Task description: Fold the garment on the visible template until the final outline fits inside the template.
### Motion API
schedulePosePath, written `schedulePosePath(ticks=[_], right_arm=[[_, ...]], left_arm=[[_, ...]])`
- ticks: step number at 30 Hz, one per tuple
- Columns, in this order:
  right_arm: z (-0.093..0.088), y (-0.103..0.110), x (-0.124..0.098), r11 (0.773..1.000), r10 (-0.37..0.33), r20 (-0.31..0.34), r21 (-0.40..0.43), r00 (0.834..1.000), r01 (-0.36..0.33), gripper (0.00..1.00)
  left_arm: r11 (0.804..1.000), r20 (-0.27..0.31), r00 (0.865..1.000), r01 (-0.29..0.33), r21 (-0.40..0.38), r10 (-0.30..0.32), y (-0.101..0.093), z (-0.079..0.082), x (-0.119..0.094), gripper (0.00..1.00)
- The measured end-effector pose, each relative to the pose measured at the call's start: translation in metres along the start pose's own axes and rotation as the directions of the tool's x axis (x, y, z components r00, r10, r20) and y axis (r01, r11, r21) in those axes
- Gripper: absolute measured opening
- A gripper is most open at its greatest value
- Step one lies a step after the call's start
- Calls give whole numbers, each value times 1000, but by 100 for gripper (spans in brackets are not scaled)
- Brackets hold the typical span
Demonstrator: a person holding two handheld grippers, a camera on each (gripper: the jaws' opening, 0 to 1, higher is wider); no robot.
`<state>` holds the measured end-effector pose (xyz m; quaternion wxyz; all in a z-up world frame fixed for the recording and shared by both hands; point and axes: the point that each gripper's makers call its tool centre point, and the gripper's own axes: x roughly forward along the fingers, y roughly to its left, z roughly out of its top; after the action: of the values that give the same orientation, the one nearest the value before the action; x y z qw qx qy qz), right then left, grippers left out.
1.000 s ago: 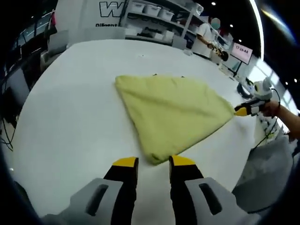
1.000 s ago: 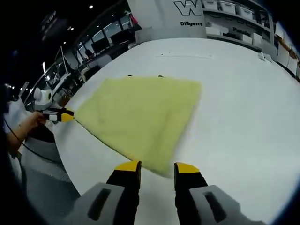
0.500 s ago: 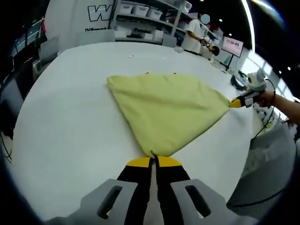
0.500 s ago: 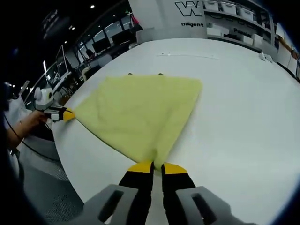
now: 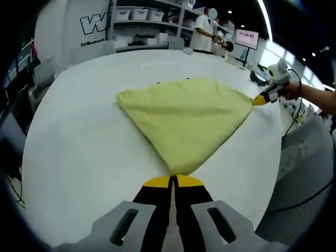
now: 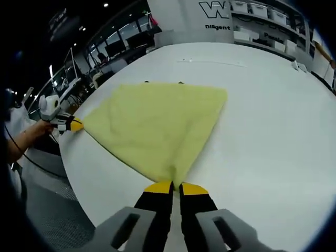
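A yellow-green garment lies folded on the white table, its outline roughly triangular. In the left gripper view my left gripper is shut on the garment's near corner. At the right of that view, my right gripper pinches another corner, a hand behind it. From the right gripper view the garment spreads ahead, and my right gripper is shut on its near corner. My left gripper holds the far-left corner there. Small dark marks peek out at the garment's far edge.
The table edge runs close behind both grippers, with grey floor below. Shelving with white bins stands beyond the table. A person stands at the back near a lit screen. Chairs line the left side.
Both grippers stood open a second ago, then shut on the garment's corners half a second ago and stay shut. The left view has since shifted a little.
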<state>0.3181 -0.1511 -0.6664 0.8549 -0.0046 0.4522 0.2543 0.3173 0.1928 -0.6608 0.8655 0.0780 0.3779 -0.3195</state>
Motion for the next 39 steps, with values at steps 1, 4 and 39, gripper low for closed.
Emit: schedulePosePath(ticks=[1, 4, 39], right_arm=[[-1, 0, 0, 1000, 1, -4, 2, 1000, -1, 0], [-2, -3, -2, 1000, -3, -11, 16, 1000, 3, 0], [29, 2, -54, 993, -90, 138, 83, 986, 79, 38]], left_arm=[[1000, -7, 1000, 2, 17, -2, 0, -1, 0, 0], [999, -12, 1000, -2, 33, 2, 0, -2, 0, 0], [942, 131, 982, -87, -324, 136, 11, 35, -47, 19]])
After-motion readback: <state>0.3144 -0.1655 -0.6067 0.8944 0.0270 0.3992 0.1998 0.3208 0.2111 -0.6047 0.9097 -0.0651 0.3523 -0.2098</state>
